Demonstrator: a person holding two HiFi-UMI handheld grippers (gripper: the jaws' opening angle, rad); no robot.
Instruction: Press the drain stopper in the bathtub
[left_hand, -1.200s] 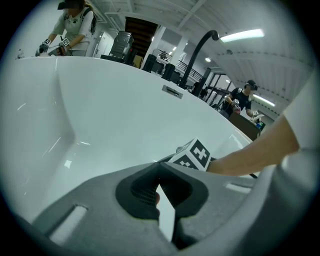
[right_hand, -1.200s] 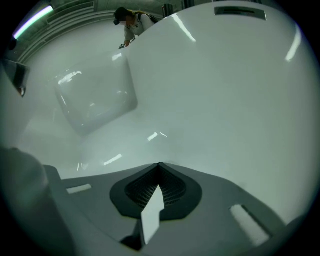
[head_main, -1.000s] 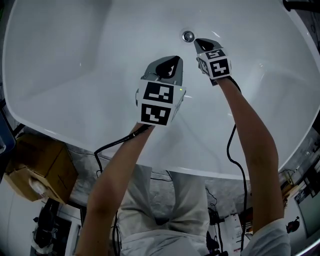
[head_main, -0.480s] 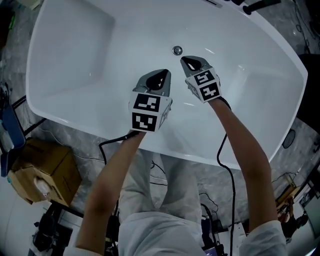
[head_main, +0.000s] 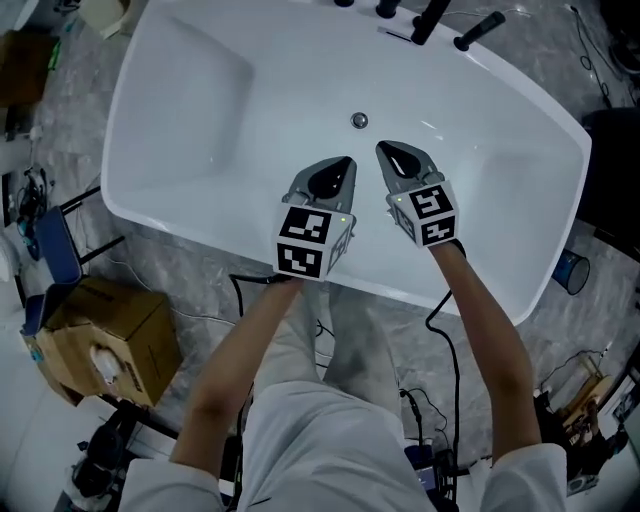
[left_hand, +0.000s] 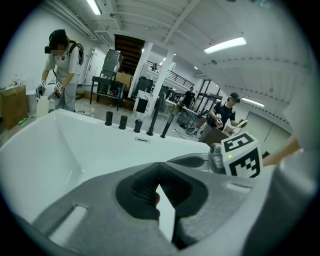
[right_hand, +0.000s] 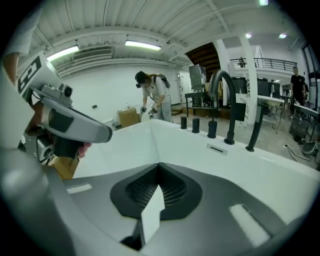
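From my head view, the white oval bathtub (head_main: 200, 110) fills the upper half of the frame. The round metal drain stopper (head_main: 359, 120) sits in its floor at upper centre. Black tap fittings (head_main: 432, 18) stand on the rim at the top edge, behind the stopper. My left gripper (head_main: 335, 175) and right gripper (head_main: 402, 160) are side by side just below the stopper, clear of it. A brown cardboard box (head_main: 105, 335) lies on the floor at lower left, outside the tub.
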